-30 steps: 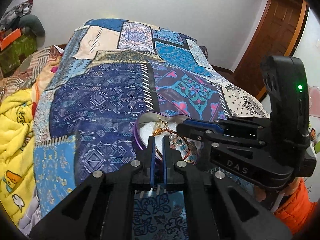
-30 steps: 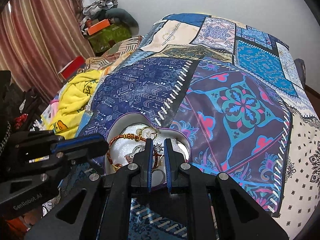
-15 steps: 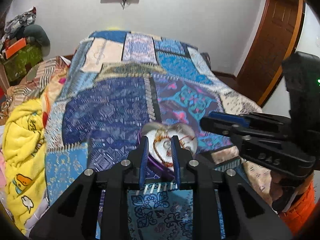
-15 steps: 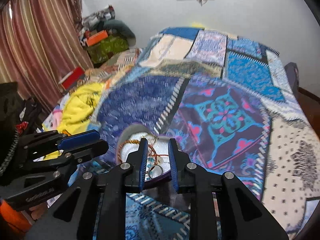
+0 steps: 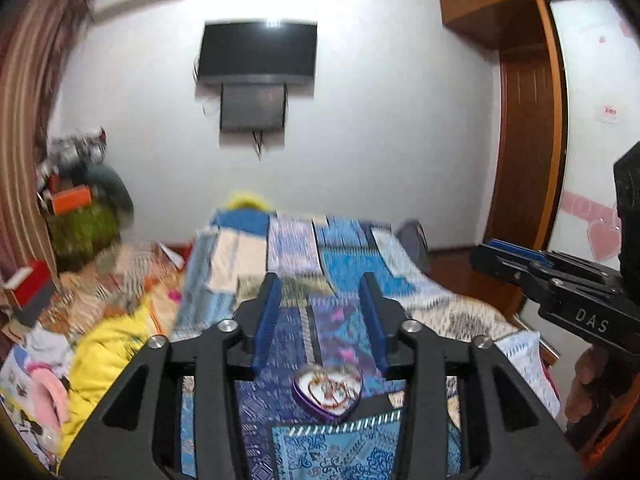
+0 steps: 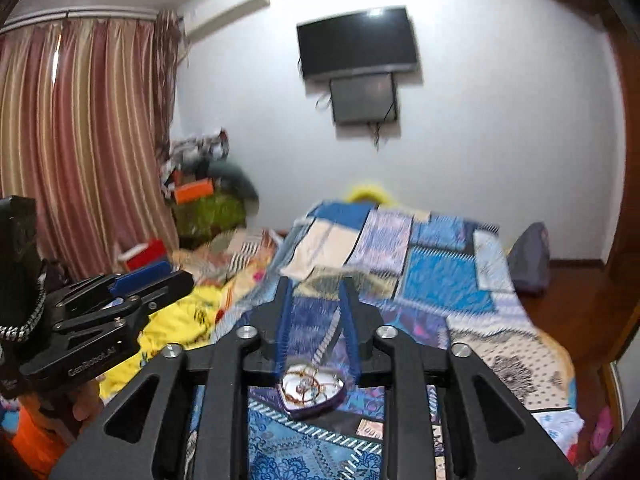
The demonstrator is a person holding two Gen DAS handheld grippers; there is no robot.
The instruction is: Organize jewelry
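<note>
Below my claws there's the bed with its blue patchwork quilt spread over it. A purple heart-shaped tin full of jewelry sits right on the quilt at about 6 o'clock, and a yellow blanket is bunched up at 8 o'clock.

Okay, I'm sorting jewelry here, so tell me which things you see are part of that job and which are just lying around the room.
Part of the job:
- purple heart-shaped box on the bedspread
- jewelry inside it
- left gripper, open and empty
- right gripper, open and empty

Just lying about:
- yellow blanket
- orange box
- red box
- wall TV
- striped curtain
</note>
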